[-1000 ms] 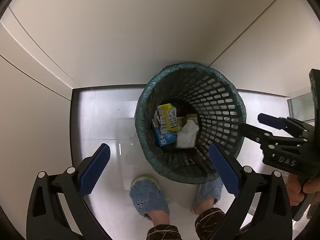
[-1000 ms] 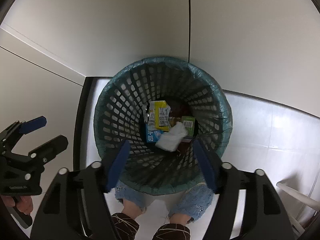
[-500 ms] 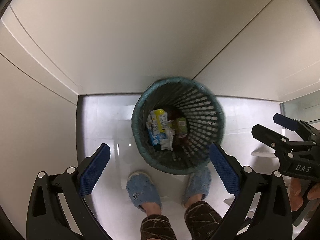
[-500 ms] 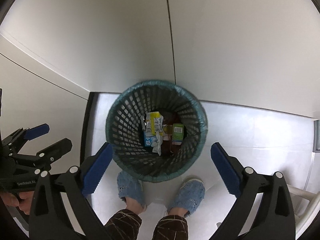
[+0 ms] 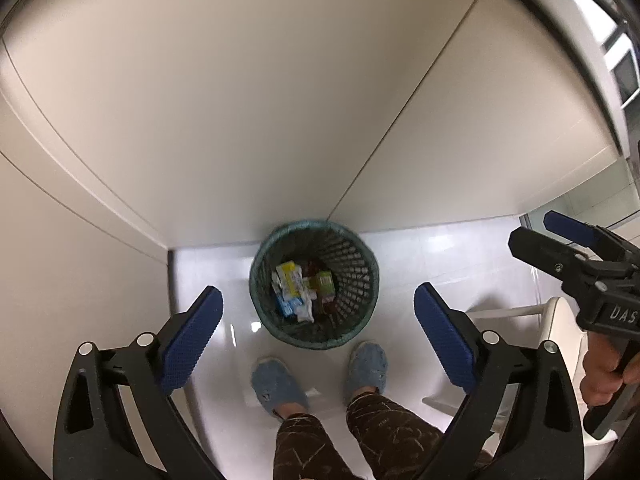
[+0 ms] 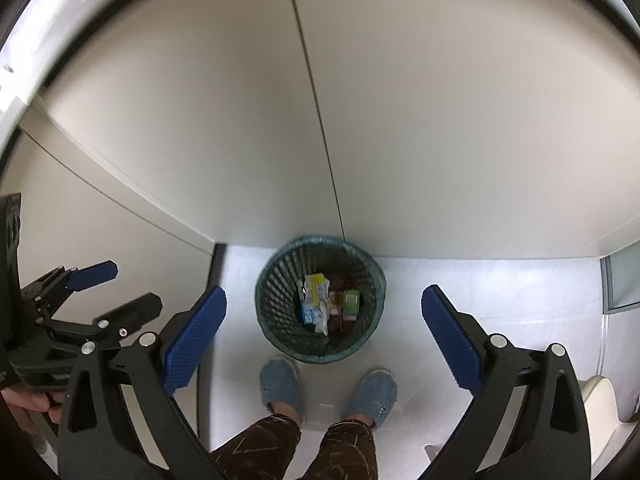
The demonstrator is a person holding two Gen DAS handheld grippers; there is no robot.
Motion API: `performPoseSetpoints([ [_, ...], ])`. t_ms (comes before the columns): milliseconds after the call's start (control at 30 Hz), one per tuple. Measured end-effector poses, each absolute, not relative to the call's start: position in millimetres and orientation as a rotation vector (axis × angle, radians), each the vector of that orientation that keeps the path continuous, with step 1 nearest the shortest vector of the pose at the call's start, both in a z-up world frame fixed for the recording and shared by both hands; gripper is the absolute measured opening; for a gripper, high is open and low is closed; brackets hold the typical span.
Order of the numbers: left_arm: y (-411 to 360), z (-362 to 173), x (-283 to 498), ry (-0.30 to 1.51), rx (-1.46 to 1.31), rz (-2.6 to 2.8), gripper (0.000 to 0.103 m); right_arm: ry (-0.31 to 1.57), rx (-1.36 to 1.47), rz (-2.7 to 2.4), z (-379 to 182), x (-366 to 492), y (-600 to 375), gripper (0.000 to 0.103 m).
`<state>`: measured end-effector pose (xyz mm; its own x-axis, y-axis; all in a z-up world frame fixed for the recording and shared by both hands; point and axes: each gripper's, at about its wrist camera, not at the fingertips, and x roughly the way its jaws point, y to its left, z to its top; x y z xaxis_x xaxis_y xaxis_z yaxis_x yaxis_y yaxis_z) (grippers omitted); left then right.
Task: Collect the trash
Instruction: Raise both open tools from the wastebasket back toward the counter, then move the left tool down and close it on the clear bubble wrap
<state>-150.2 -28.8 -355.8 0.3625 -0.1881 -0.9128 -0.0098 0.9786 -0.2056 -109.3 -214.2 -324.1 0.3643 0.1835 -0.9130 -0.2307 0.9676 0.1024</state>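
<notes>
1. Left gripper (image 5: 316, 320): fingers (image 5: 192, 336) spread wide, nothing between the pads.
2. Right gripper (image 6: 324, 324): jaws have just been opening, now spread wide, empty.
3. Waste basket (image 5: 362, 276) on the floor well below both fingertips; packets (image 5: 290, 284) lie inside.
4. Blue slippers (image 5: 278, 384) just beside the basket.

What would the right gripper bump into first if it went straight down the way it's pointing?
Probably the bin. The right gripper is open and empty, aimed steeply down, and the bin sits right between its fingers in its own view. Nothing shows in between. It might reach the rim or the trash inside first; depth is hard to judge.
</notes>
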Motion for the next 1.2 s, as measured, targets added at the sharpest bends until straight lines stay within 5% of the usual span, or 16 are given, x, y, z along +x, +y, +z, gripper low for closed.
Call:
performPoseSetpoints([
  [767,1.3,-95.4,-114.8,0.954,-0.107,-0.123,0.097,0.855,-0.097,0.278,-67.0,-108.6,-196.6,0.094],
  [1200,18.1,-10.0,-61.0,0.853,-0.022,-0.184,0.097,0.777,-0.13,0.315,3.7,-56.6,-179.6,0.094],
])
